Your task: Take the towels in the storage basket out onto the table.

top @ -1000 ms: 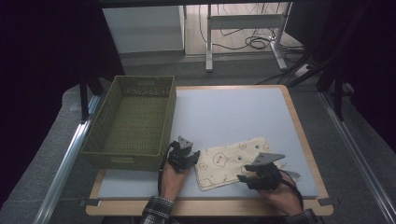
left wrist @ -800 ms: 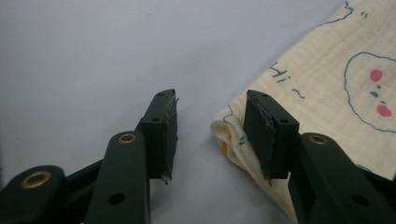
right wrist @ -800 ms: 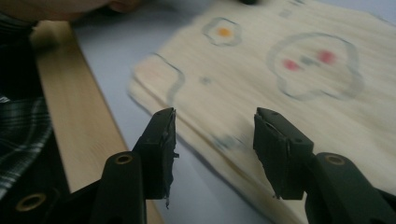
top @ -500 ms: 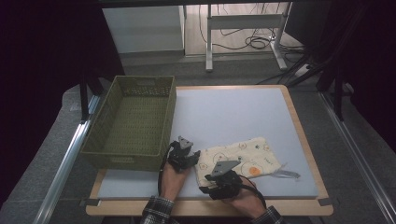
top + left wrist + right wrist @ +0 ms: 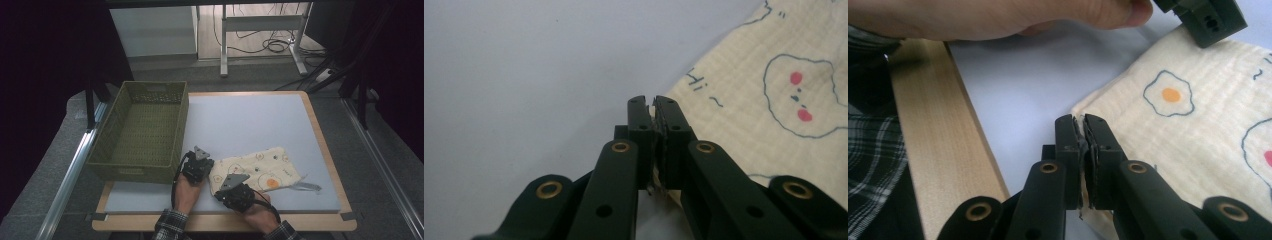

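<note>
Your left gripper (image 5: 198,166) sits pressed together on the cloth's (image 5: 260,167) left edge; in the left gripper view the jaws look pinched on the hem, though the fabric between them is hard to make out. Your right gripper (image 5: 235,187) is likewise closed at the cloth's near corner, with a sliver of fabric between the jaws. The cloth lies flat on the table (image 5: 250,120), just right of the empty basket (image 5: 142,127). Judgement: both grips seem set; any folding or moving to the basket is not yet done.

Right tool (image 5: 226,186) swung leftward, apparently folding the cloth (image 5: 262,167) narrower.
</note>
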Tool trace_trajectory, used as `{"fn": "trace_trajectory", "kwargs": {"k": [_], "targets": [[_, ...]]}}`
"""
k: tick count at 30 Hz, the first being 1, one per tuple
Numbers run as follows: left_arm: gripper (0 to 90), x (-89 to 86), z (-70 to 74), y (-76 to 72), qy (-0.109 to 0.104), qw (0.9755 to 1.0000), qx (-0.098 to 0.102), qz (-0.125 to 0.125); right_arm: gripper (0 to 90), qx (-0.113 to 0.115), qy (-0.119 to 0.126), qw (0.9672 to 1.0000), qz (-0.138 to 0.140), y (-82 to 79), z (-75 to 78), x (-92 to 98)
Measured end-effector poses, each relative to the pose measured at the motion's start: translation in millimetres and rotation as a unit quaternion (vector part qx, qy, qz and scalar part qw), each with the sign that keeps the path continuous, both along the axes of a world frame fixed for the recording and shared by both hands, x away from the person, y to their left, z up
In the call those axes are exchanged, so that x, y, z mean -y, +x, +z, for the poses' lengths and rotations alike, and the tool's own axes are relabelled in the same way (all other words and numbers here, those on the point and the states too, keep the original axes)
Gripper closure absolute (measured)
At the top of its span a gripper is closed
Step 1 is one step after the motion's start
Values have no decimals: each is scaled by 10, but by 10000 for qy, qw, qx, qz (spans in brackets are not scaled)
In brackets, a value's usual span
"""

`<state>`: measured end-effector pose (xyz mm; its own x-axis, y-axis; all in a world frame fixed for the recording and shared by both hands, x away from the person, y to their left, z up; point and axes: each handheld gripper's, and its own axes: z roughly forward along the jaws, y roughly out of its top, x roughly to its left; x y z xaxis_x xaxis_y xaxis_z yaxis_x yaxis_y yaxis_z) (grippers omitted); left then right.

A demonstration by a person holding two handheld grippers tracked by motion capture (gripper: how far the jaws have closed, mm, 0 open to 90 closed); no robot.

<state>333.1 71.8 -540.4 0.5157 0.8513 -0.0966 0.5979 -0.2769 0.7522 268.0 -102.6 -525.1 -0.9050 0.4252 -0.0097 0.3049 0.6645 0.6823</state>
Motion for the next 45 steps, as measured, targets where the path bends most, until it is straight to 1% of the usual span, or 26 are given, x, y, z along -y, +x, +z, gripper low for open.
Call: {"fn": "trace_trajectory", "kwargs": {"k": [1, 4, 8, 14, 20, 23, 27, 28, 34, 40, 45], "targets": [[872, -4, 11, 6, -44, 10000, 1, -4, 860, 1, 32, 10000, -11, -3, 15, 9], [872, 11, 83, 13, -100, 9999, 87, -11, 860, 18, 181, 9998, -61, 4, 93, 67], [871, 50, 188, 39, -103, 9997, 200, -43, 860, 98, 308, 9994, -139, 19, 205, 159], [869, 196, 321, 131, -152, 9993, 315, -147, 859, 244, 446, 9980, -374, 49, 327, 352], [865, 443, 418, 278, -263, 9983, 413, -330, 859, 400, 475, 9958, -678, 95, 413, 595], [863, 602, 462, 351, -236, 9975, 470, -474, 859, 473, 490, 9938, -875, 120, 437, 759], [860, 824, 494, 438, -203, 9963, 511, -655, 859, 457, 570, 9908, -1140, 150, 449, 974], [860, 877, 500, 455, -155, 9959, 533, -715, 859, 457, 580, 9901, -1192, 157, 450, 1030], [858, 1166, 525, 526, -102, 9937, 609, -931, 858, 452, 650, 9856, -1497, 175, 460, 1318], [857, 1392, 548, 576, -78, 9917, 682, -1085, 857, 465, 693, 9819, -1697, 178, 478, 1525], [855, 1554, 564, 616, -36, 9904, 691, -1196, 857, 452, 737, 9793, -1832, 182, 498, 1659]]}}
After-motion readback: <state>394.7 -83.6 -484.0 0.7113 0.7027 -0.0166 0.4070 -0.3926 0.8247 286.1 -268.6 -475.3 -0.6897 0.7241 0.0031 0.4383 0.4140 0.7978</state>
